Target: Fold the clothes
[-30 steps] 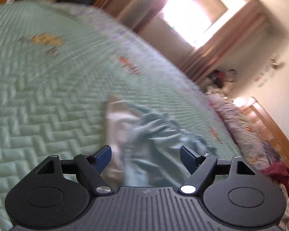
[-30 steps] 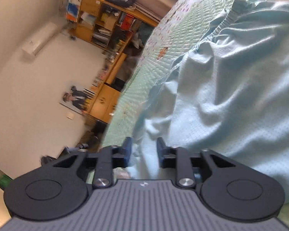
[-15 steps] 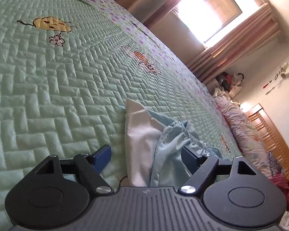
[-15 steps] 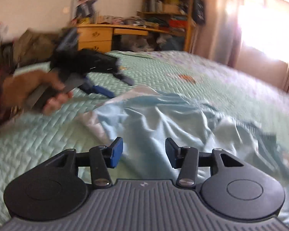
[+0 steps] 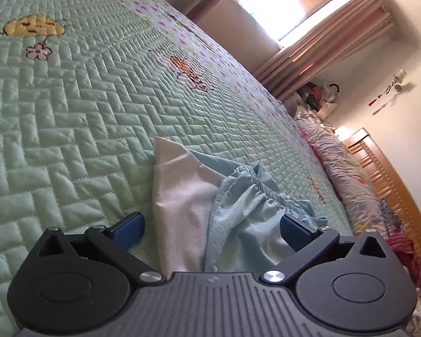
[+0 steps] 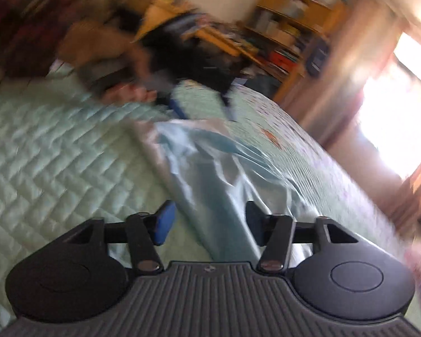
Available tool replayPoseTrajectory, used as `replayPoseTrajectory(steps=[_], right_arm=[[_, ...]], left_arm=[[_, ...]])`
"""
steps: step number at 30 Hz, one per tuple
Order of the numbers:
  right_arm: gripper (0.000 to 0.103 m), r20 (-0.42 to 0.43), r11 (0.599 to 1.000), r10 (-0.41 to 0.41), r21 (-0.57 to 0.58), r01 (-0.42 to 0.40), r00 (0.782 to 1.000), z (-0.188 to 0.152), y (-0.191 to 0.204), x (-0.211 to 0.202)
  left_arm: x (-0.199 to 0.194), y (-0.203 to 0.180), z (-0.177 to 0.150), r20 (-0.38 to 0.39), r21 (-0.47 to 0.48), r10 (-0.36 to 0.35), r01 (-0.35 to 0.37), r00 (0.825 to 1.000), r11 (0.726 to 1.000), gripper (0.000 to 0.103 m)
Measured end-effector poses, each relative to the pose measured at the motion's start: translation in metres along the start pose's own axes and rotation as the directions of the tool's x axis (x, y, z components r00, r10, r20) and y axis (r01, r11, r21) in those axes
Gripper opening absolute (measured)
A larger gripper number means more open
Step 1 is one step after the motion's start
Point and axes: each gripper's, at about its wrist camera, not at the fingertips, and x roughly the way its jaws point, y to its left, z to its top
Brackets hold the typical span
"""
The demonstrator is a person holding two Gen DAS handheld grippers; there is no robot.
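Rolled right over since a second ago, the right view: bed flat at the bottom now, not tipped up on its side. Moved closer to the cloth too, the left view, with the white corner bigger in the middle.

Low in the left view, the left hand-held gripper (image 5: 212,226): jaws wide and opening more, cloth lying between them but not pinched. Let go, then. Low in the right view, the right hand-held gripper (image 6: 207,221): jaws opening too, a strip of cloth between them, not squeezed.

Just past the blue pads, the light blue clothes (image 5: 238,205), lying bunched on the green bed (image 5: 70,112). A white part (image 5: 179,185) on its left, a gathered stretchy edge in the middle. In the right view the same clothes (image 6: 210,163) run up the middle of the frame, full of wrinkles.

Looks like early days for the folding. No neat fold to see yet. Cloth probably dropped to be laid flat first. Smoothing and all the folds likely left to do.

Farther off, at the upper middle of the right view, a dark smear, maybe the other hand and tool; too blurry to be sure. Near end of the clothes hidden under both tools. Kind of garment hard to tell.
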Motion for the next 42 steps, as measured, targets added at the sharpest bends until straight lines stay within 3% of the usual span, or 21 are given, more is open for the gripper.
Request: replayPoseTrajectory(steps=[4, 11, 19, 24, 28, 30, 33, 35, 37, 38, 39, 42], right_arm=[[0.063, 0.012, 0.986, 0.001, -0.169, 0.001, 1.000, 0.016, 0.027, 0.011], [0.063, -0.026, 0.950, 0.039, -0.310, -0.045, 0.999, 0.041, 0.048, 0.033], [0.063, -0.023, 0.946, 0.026, -0.322, -0.032, 0.999, 0.053, 0.054, 0.054], [0.062, -0.052, 0.948, -0.057, -0.316, 0.038, 0.997, 0.060, 0.063, 0.064], [0.051, -0.056, 0.940, -0.093, -0.333, 0.070, 0.994, 0.062, 0.075, 0.066], [0.050, -0.046, 0.937, -0.093, -0.342, 0.072, 0.995, 0.060, 0.076, 0.066], [0.050, -0.050, 0.939, -0.102, -0.333, 0.080, 0.994, 0.063, 0.074, 0.073], [0.050, -0.051, 0.940, -0.122, -0.327, 0.099, 0.991, 0.067, 0.071, 0.081], [0.050, -0.050, 0.939, -0.143, -0.322, 0.119, 0.988, 0.071, 0.069, 0.089], [0.050, -0.050, 0.939, -0.153, -0.318, 0.129, 0.987, 0.072, 0.068, 0.092], [0.050, -0.050, 0.941, -0.160, -0.310, 0.136, 0.986, 0.073, 0.067, 0.094], [0.050, -0.055, 0.947, -0.173, -0.284, 0.151, 0.983, 0.074, 0.065, 0.096]], left_arm=[[0.004, 0.003, 0.004, -0.043, 0.000, -0.041, 0.041, 0.998, 0.999, 0.102], [0.019, 0.002, 0.011, -0.114, 0.003, -0.082, 0.083, 0.990, 0.997, 0.102], [0.036, -0.004, 0.015, -0.170, 0.011, -0.095, 0.098, 0.981, 0.995, 0.102], [0.048, -0.014, 0.015, -0.196, 0.028, -0.089, 0.096, 0.977, 0.995, 0.102], [0.056, -0.023, 0.014, -0.207, 0.052, -0.059, 0.071, 0.977, 0.996, 0.102], [0.058, -0.027, 0.015, -0.214, 0.063, -0.044, 0.059, 0.976, 0.996, 0.101], [0.059, -0.030, 0.017, -0.224, 0.103, -0.001, 0.025, 0.975, 0.994, 0.093], [0.060, -0.031, 0.019, -0.229, 0.114, 0.024, 0.003, 0.973, 0.994, 0.081], [0.060, -0.029, 0.020, -0.240, 0.118, 0.044, -0.016, 0.970, 0.993, 0.042], [0.060, -0.027, 0.020, -0.247, 0.118, 0.052, -0.023, 0.968, 0.993, 0.034], [0.060, -0.026, 0.019, -0.249, 0.119, 0.058, -0.029, 0.967, 0.993, 0.029], [0.060, -0.024, 0.020, -0.250, 0.109, 0.070, -0.043, 0.966, 0.993, 0.025]])
